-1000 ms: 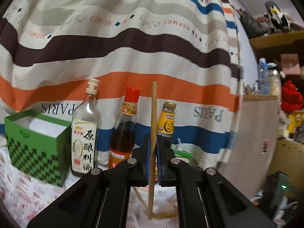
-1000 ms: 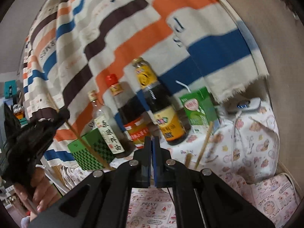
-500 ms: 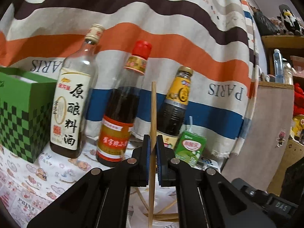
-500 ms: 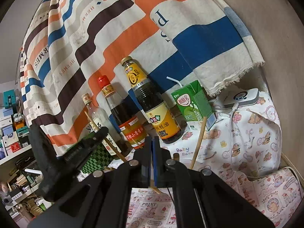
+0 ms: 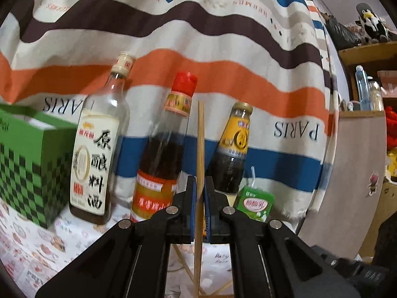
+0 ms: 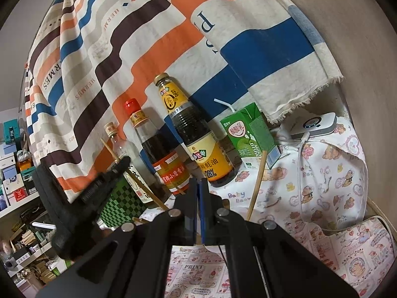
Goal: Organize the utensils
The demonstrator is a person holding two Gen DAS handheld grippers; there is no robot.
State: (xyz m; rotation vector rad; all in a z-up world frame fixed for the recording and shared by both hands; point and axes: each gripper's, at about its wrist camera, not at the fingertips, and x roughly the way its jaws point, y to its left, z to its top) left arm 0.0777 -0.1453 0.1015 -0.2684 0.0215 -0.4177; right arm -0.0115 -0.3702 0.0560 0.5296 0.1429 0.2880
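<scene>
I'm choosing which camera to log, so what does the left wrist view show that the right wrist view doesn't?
Only the left wrist view: the left gripper shut on an upright chopstick, and a shelf with a toy penguin.
Only the right wrist view: the shut, empty right gripper, a chopstick leaning by the carton, and a white device.
Both: three bottles, the green carton, the checked box and the striped cloth.

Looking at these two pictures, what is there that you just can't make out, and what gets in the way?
- Lower end of the held chopstick: left wrist view, cut off by the bottom edge.
- Inside of the green box: left wrist view, the front wall hides it; the edge crops it.
- Clear bottle label: right wrist view, the left gripper covers it.
- Shelf clutter: right wrist view, too small.
</scene>
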